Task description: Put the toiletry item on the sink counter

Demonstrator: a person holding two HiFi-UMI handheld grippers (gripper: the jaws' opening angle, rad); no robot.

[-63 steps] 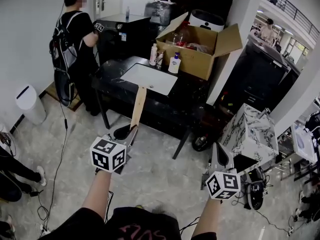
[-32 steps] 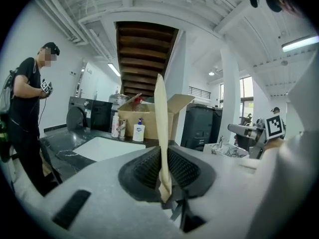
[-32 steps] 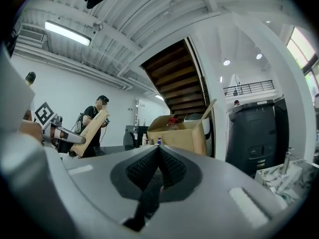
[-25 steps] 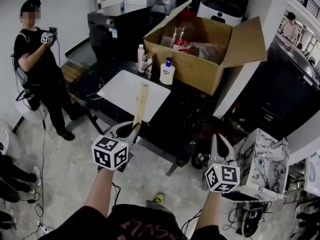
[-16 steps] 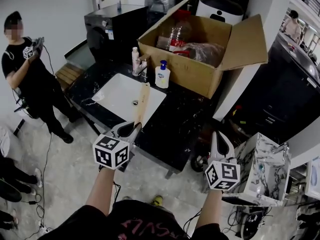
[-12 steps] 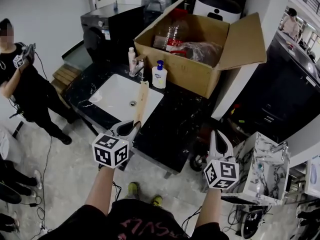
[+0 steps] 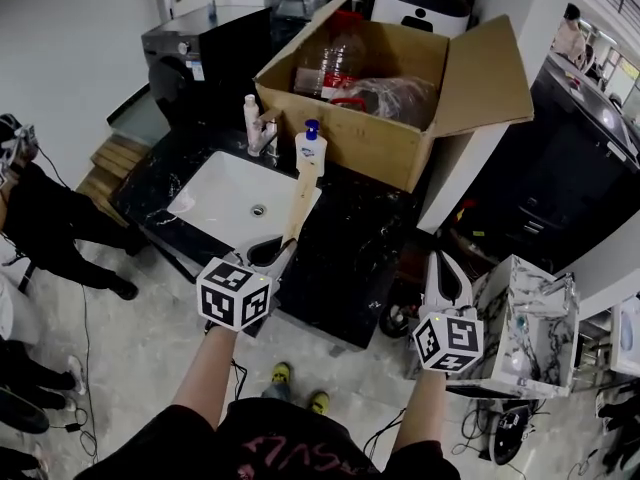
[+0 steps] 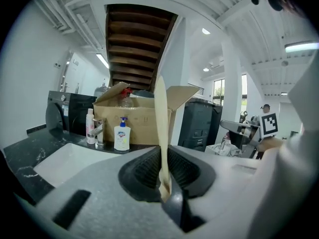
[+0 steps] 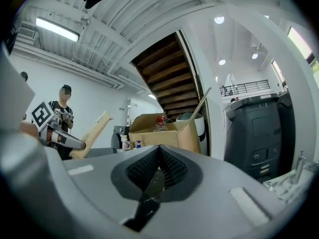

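A long, flat tan toiletry box [image 7: 298,203] stands upward out of my left gripper [image 7: 270,256], which is shut on its lower end. In the left gripper view the box [image 8: 161,123] rises edge-on between the pads of the left gripper [image 8: 163,176]. Its top end reaches over the black marble sink counter [image 7: 362,240], beside the white basin [image 7: 225,193]. My right gripper [image 7: 445,273] hangs in front of the counter's right corner, jaws together with nothing in them. The right gripper view shows the right gripper [image 9: 158,166] shut and the tan box [image 9: 92,132] off to its left.
A pump soap bottle [image 7: 310,150], a faucet [image 7: 266,134] and a slim bottle [image 7: 250,120] stand behind the basin. An open cardboard box [image 7: 400,98] fills the counter's back. A marble-patterned cabinet [image 7: 520,308] is at the right; a person [image 7: 40,218] stands at the left.
The counter has come closer and lower in the head view. My left gripper has carried the tan box a little rightward, toward the counter. The person at the left has slid toward the frame edge.
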